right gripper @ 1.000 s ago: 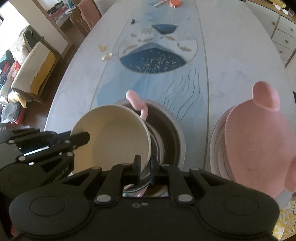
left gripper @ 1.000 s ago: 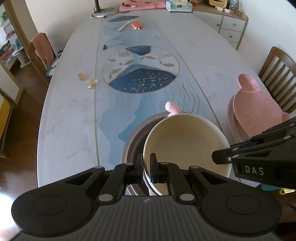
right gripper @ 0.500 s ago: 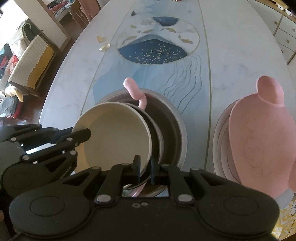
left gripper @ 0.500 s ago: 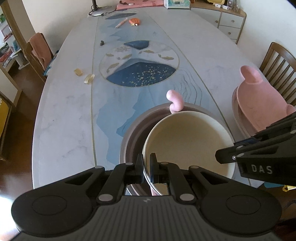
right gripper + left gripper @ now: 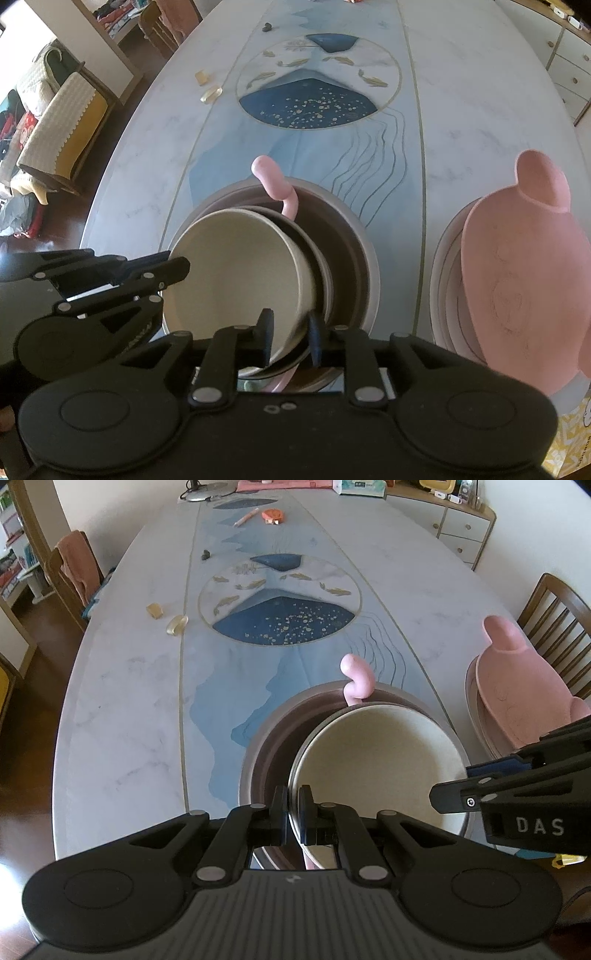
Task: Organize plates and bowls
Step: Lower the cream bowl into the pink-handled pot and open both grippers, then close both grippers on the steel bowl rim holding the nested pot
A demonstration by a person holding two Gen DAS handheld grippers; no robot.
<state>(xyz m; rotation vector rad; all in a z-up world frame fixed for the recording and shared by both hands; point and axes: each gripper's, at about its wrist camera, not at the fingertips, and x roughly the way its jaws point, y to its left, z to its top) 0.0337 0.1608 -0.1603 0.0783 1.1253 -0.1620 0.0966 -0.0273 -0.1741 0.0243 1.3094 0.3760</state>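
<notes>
A cream bowl (image 5: 376, 764) rests in a stack of bowls inside a large brown bowl (image 5: 269, 746). A pink curved handle (image 5: 356, 679) pokes up behind the stack. My left gripper (image 5: 293, 812) is shut on the cream bowl's near rim. In the right wrist view, my right gripper (image 5: 291, 338) is open, its fingers either side of the rims of the cream bowl (image 5: 236, 277) and the bowl under it (image 5: 321, 273). A pink animal-shaped plate (image 5: 517, 273) lies on a stack of plates (image 5: 439, 280) at the right.
The long marble table (image 5: 129, 701) has a blue inlay (image 5: 280, 624). Small amber pieces (image 5: 166, 616) lie at the left, a pen and an orange item (image 5: 271, 515) far back. Chairs (image 5: 554, 616) stand at both sides, a drawer cabinet (image 5: 461, 535) at the far right.
My right gripper has opened from shut on the bowl rim. The cream bowl has settled lower into the stack. My left gripper keeps its hold.
</notes>
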